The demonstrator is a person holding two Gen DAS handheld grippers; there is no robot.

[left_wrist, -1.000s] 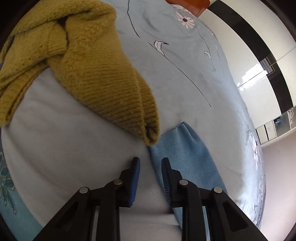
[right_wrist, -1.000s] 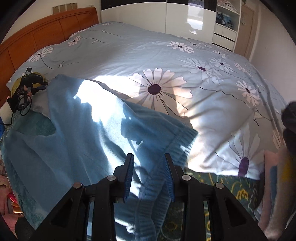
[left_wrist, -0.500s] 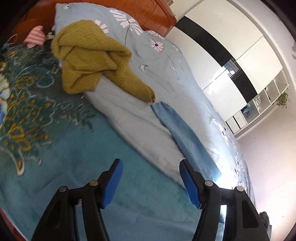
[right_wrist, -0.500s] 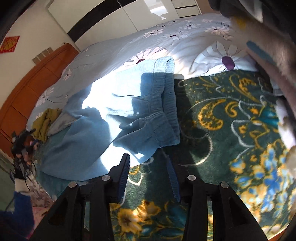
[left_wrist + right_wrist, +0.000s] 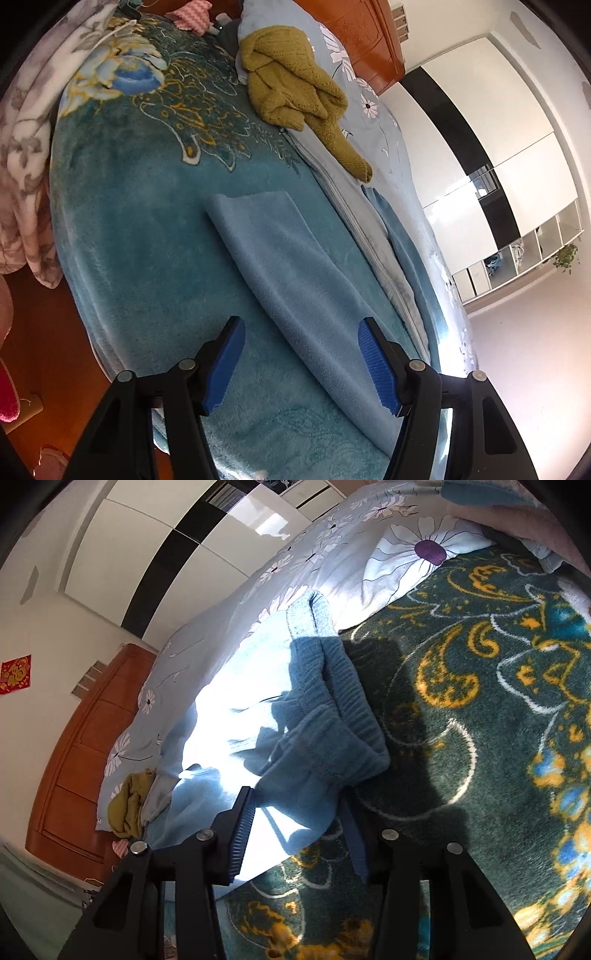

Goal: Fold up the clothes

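Observation:
Light blue fleece trousers (image 5: 295, 280) lie flat on a teal patterned blanket (image 5: 147, 229); one leg runs from the middle down to between my fingers, the other leg (image 5: 402, 240) lies further right on the duvet. My left gripper (image 5: 301, 363) is open and empty just above the near end of the leg. In the right wrist view the ribbed waistband (image 5: 343, 698) of the trousers (image 5: 258, 686) lies bunched and folded over. My right gripper (image 5: 299, 834) is open, its jaws either side of the bunched fabric below the waistband.
An olive knitted sweater (image 5: 295, 81) lies crumpled near the wooden headboard (image 5: 369, 33); it also shows in the right wrist view (image 5: 129, 805). A floral duvet (image 5: 332, 550) covers the bed's far side. A grey-white blanket (image 5: 26, 155) hangs at the left. White wardrobes (image 5: 517, 129) stand behind.
Both grippers have opened and pulled back from the trousers. The left camera moved away from the sweater cuff; a trouser leg now lies flat on the blanket. The right gripper turned toward the waistband.

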